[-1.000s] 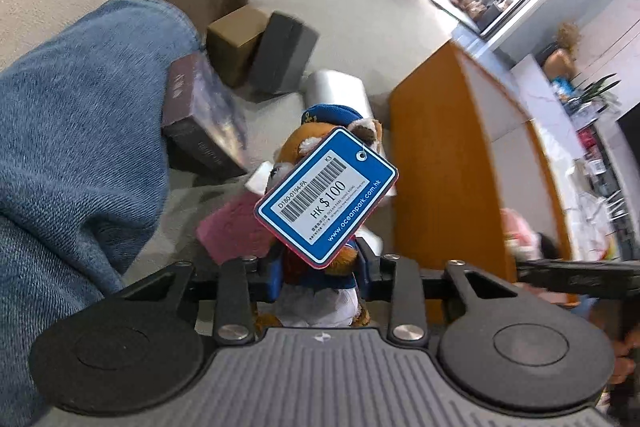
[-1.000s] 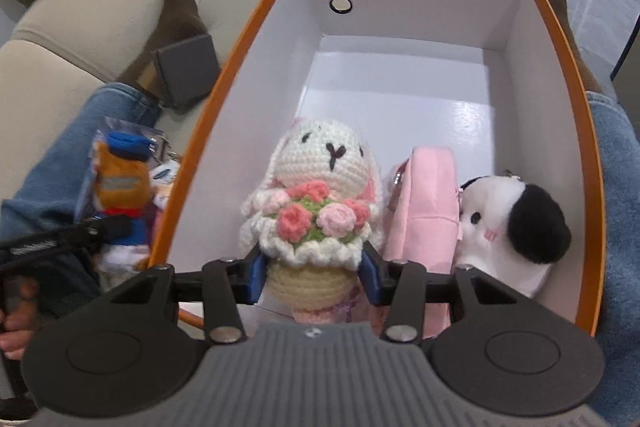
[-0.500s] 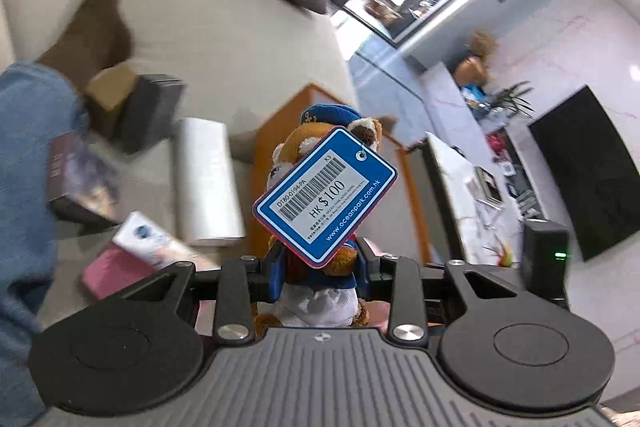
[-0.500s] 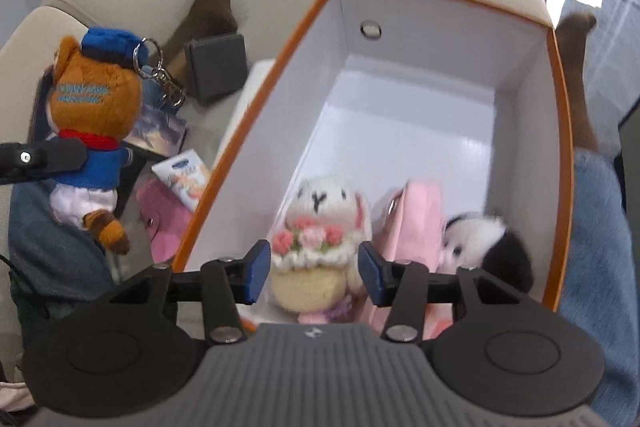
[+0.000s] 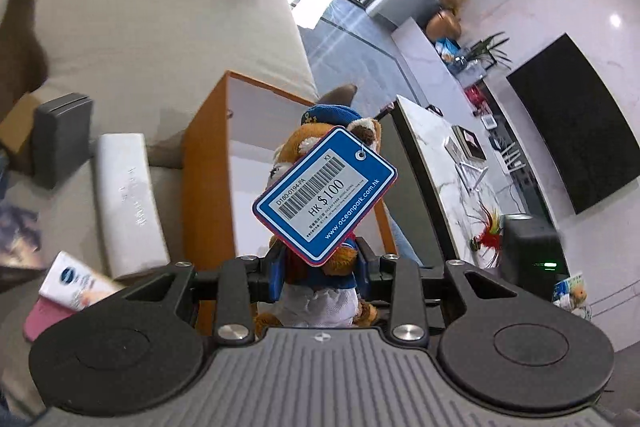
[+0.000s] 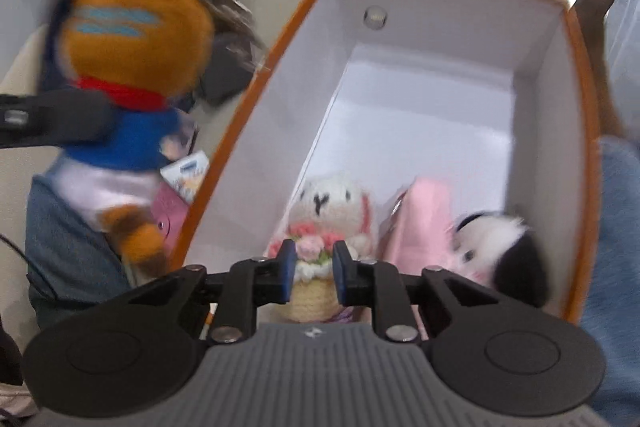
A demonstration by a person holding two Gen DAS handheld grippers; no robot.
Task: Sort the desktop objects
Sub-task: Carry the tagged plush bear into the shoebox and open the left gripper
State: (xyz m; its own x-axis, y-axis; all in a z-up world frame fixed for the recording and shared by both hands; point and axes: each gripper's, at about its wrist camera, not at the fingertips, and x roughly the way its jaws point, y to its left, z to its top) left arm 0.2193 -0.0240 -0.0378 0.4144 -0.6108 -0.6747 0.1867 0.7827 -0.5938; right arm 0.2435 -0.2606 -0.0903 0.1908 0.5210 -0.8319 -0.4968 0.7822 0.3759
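The left gripper (image 5: pixel 318 269) pinches a bear (image 5: pixel 320 259) by its body, just outside the box (image 6: pixel 576 75) wall. The right gripper (image 6: pixel 314 277) hovers nearly closed, empty, above the rabbit (image 6: pixel 334 203) inside the box, beside a pink pouch (image 6: pixel 424 219) and panda (image 6: pixel 500 251).

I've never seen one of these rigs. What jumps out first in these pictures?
First, the orange plush toy in a blue cap, clamped in the left gripper, with a big blue HK$100 price tag hanging in front of it. Next, the orange-edged white box ahead of the right gripper, holding a crocheted bunny, something pink, and a black-and-white plush.
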